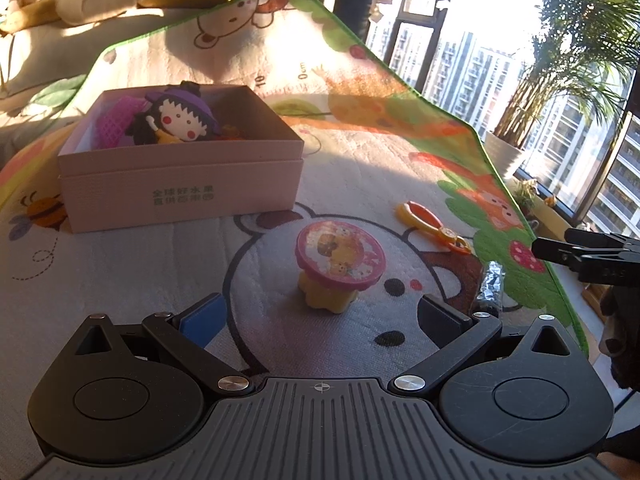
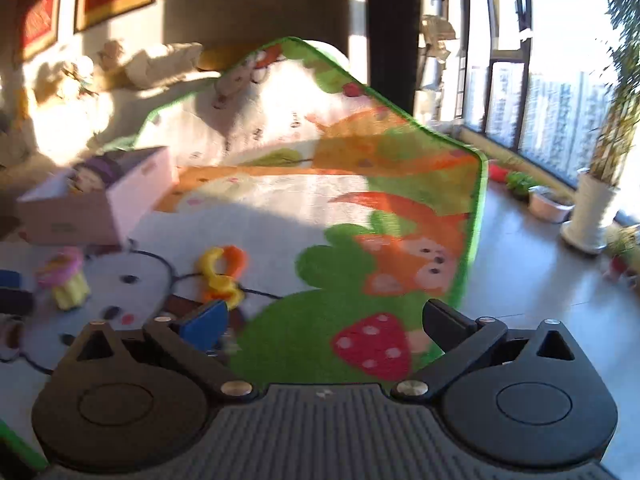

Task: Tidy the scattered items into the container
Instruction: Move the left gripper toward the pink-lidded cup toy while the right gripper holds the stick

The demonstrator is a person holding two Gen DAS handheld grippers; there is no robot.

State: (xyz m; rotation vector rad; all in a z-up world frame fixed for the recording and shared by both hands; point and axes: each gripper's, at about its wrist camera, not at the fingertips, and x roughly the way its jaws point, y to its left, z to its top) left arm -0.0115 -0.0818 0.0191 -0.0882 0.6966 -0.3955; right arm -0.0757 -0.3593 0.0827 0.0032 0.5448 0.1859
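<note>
On the cartoon play mat (image 1: 360, 168), toward its left side, sits the pink box (image 1: 180, 192), open-topped and holding a witch doll (image 1: 180, 116) and a purple mesh piece (image 1: 114, 120). Nearer, a pink-topped toy table (image 1: 340, 264) on a yellow base stands upright just ahead of the left gripper (image 1: 320, 320), whose jaws are spread wide with nothing between them. Right of it lie yellow-and-orange toy pliers (image 1: 432, 226) and a dark foil-wrapped stick (image 1: 490, 288). The right gripper (image 2: 324, 320) (its view is blurred) also gapes wide and empty above a strawberry print.
</note>
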